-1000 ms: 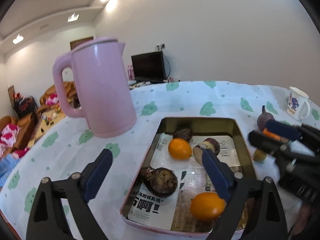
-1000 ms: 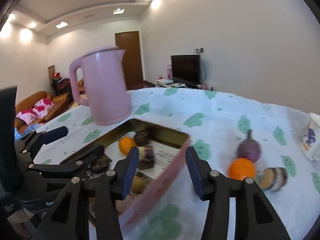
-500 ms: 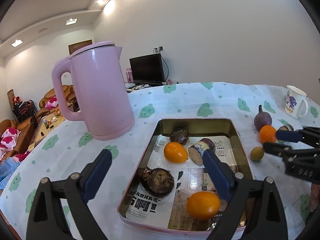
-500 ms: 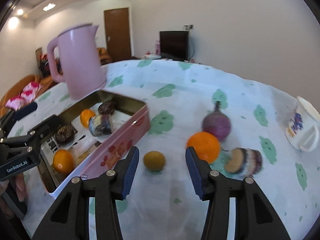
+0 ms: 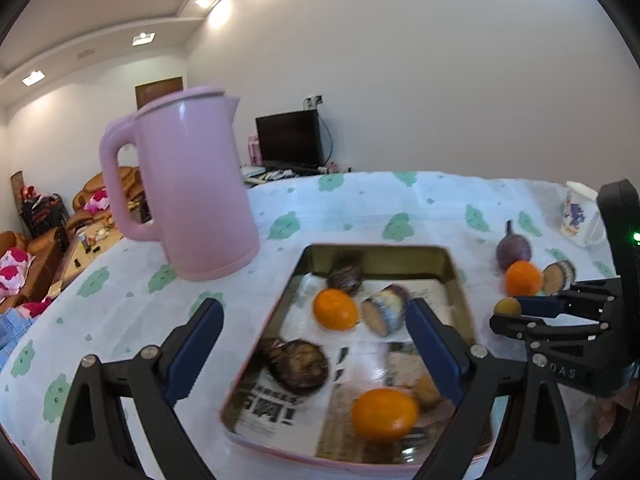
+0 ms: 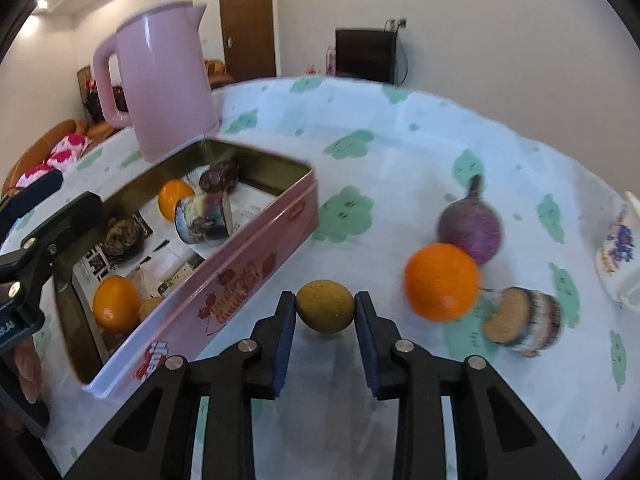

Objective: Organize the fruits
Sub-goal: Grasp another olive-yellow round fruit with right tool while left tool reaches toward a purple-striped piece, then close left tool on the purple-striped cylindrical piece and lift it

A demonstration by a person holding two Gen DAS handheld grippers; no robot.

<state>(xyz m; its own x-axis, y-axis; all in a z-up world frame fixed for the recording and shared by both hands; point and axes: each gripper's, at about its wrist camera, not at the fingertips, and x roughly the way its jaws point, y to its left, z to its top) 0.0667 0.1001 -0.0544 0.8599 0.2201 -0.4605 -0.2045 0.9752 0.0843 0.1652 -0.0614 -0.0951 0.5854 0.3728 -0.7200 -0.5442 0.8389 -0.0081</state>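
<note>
A small yellow-green fruit (image 6: 325, 316) lies on the tablecloth beside the pink tin (image 6: 240, 276). My right gripper (image 6: 325, 303) is closing, and its blue pads press on this fruit from both sides. To the right of it lie an orange (image 6: 441, 282), a round purple fruit (image 6: 470, 230) and a cut striped piece (image 6: 520, 322). In the left wrist view the tin (image 5: 376, 249) holds two oranges (image 5: 335, 309), dark round fruits and a cut piece. My left gripper (image 5: 314, 312) hangs open above the tin, holding nothing.
A tall pink kettle (image 5: 192, 188) stands just behind the tin's far left corner. A white patterned mug (image 6: 618, 248) sits at the table's right. The round table's edge curves close on the left, with a sofa and a room beyond.
My right gripper has tipped down and come up to the small yellow-green fruit, then closed its pads on it. The left gripper has hardly moved.
</note>
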